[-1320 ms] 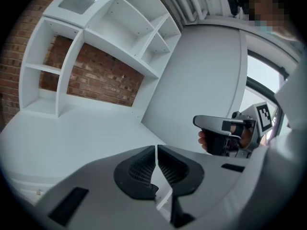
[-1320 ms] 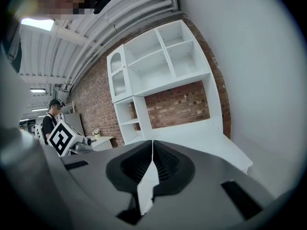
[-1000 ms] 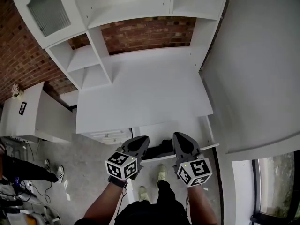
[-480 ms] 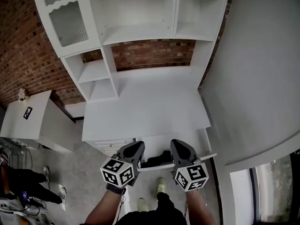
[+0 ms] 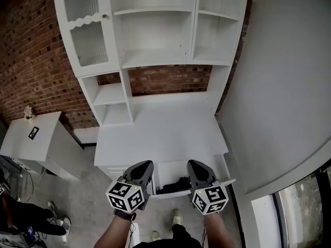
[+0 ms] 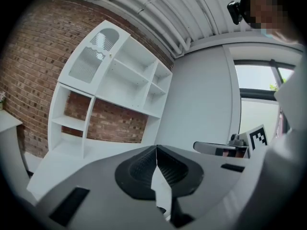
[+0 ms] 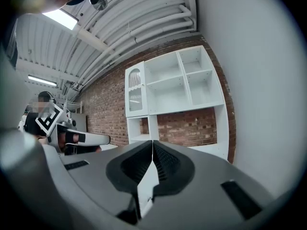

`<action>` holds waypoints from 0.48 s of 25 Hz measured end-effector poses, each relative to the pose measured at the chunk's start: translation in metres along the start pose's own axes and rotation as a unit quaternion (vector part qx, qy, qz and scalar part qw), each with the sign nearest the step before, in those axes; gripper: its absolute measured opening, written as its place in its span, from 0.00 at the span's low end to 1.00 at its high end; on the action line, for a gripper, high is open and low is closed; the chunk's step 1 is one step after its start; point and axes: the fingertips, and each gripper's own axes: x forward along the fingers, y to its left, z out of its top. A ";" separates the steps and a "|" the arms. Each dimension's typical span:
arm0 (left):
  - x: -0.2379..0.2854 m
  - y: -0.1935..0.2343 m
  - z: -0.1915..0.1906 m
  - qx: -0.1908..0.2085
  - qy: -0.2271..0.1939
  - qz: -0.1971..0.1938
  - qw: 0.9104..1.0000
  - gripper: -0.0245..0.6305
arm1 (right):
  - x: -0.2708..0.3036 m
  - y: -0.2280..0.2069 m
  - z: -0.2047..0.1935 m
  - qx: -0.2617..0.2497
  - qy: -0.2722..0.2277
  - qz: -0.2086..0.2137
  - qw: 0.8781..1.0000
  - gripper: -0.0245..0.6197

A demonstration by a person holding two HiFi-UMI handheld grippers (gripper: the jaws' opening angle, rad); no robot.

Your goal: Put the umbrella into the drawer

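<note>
Drawer open beneath me, umbrella already inside

Both my left fingers [image 5: 145, 165] and my right fingers [image 5: 193, 164] are pressed together with nothing between them. The umbrella [image 5: 176, 182] lies dark in the drawer [image 5: 178, 192], below and between the two pairs.

The danger I see is the shove home. If the umbrella rides above the drawer's rim, which I cannot tell from here, it would catch under the desk [image 5: 160, 133] edge and jam. A push from one side only could also skew the drawer on its runners.

For room, ahead of my fingers the desk top is bare up to the shelves [image 5: 155, 40], and the left side is open. The grey wall [image 5: 274, 97] runs near my right fingers, so that side is tight. The drawer front juts out just under both.
</note>
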 end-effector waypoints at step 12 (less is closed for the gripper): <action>-0.042 -0.012 0.052 0.029 -0.057 0.019 0.998 0.05 | -0.022 0.016 0.040 -0.034 -0.034 -0.012 0.999 0.05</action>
